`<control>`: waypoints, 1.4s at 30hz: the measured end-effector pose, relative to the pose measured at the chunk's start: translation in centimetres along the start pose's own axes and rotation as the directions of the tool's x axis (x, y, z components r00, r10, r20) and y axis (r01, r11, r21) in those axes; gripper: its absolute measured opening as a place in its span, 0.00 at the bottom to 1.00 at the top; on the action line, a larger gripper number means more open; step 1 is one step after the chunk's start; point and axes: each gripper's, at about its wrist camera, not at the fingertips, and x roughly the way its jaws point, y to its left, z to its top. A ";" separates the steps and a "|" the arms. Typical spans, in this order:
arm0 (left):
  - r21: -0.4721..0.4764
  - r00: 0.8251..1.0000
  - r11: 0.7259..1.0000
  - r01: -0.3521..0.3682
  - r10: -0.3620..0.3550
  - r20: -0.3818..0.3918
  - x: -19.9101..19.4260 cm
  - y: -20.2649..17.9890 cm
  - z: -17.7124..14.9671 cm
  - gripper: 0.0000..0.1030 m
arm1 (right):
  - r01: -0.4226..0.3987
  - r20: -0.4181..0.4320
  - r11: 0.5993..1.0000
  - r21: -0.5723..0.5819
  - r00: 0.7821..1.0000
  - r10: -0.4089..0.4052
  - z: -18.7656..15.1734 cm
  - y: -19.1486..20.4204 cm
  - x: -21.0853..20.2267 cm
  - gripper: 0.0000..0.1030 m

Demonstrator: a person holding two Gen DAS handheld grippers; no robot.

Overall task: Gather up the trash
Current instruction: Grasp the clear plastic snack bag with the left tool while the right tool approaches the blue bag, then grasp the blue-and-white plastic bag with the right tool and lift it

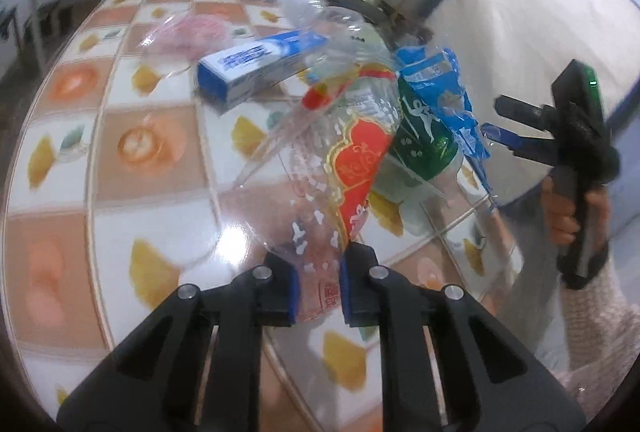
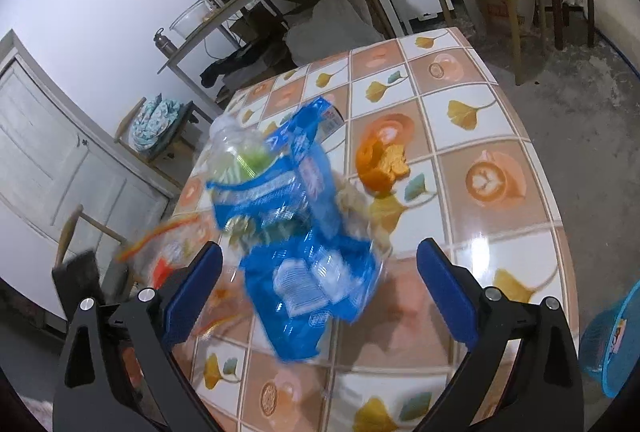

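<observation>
Tiled table [image 1: 132, 167], crumpled clear wrapper [image 1: 320, 191]

No wording can be read: print on the blue-and-white cardboard box [image 1: 256, 69], the red-labelled clear plastic wrapper [image 1: 352, 159] and the blue plastic bag [image 2: 312, 288] is blurred, possibly Chinese characters.

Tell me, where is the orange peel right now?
In the right wrist view, the orange peel lies on the tiled table, right of the blue wrapper.
</observation>
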 end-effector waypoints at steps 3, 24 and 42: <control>-0.066 1.000 0.998 0.011 -0.011 -0.004 -0.6 0.7 -1.5 0.13 | 0.008 -0.034 1.000 -0.003 0.999 -0.008 1.1 -0.5 1.7 0.86; -0.183 0.997 0.982 0.039 -0.049 -0.054 1.1 1.8 -3.8 0.13 | 0.138 0.010 0.990 0.011 0.990 -0.138 -3.3 -0.8 -4.7 0.04; -0.249 0.995 0.968 0.043 -0.064 -0.074 2.6 2.4 -4.7 0.13 | 0.001 -0.076 0.983 -0.185 0.997 -0.015 0.6 1.2 2.6 0.84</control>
